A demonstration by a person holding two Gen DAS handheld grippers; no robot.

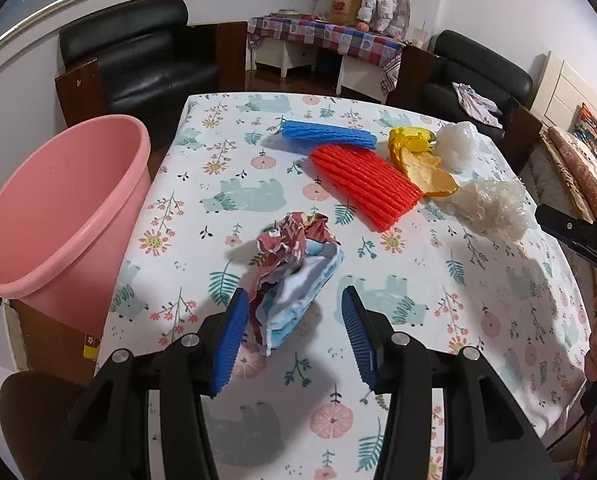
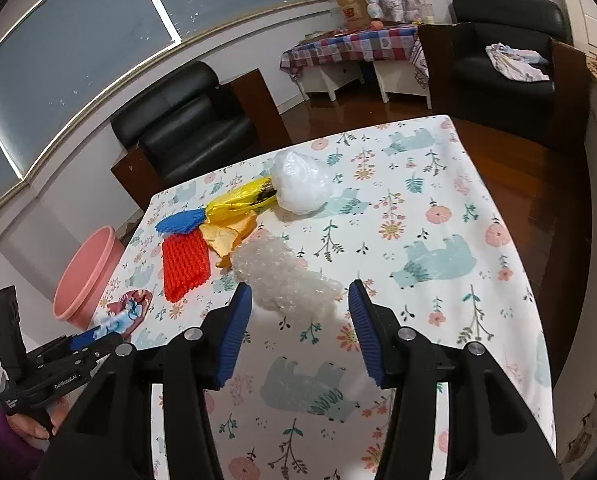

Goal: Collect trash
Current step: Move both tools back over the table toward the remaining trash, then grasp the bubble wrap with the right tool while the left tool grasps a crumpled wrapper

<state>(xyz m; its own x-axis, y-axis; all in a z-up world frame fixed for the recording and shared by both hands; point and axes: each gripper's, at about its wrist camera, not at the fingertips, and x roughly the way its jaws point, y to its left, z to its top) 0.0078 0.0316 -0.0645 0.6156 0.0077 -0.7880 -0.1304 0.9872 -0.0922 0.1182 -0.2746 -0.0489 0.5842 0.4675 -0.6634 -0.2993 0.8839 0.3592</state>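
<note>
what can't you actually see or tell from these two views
- Pink bin, left wrist view: its bottom is hidden behind its own rim.
- Crumpled wrapper: the print is too creased to read.
- Right gripper, left wrist view: cut off by the frame edge.

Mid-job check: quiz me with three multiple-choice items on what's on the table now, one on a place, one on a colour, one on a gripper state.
1. Where is the pink bin?
A. Past the table's left edge
B. On the table
C. On the armchair

2. What colour is the foam net beside the blue foam net?
A. Green
B. Red
C. White

3. The left gripper is:
A. Shut on the crumpled wrapper
B. Out of view
C. Open around it

Answers: 1 A, it stands off the tablecloth; 2 B, plainly red; 3 C, a gap remains at the right finger.
</note>
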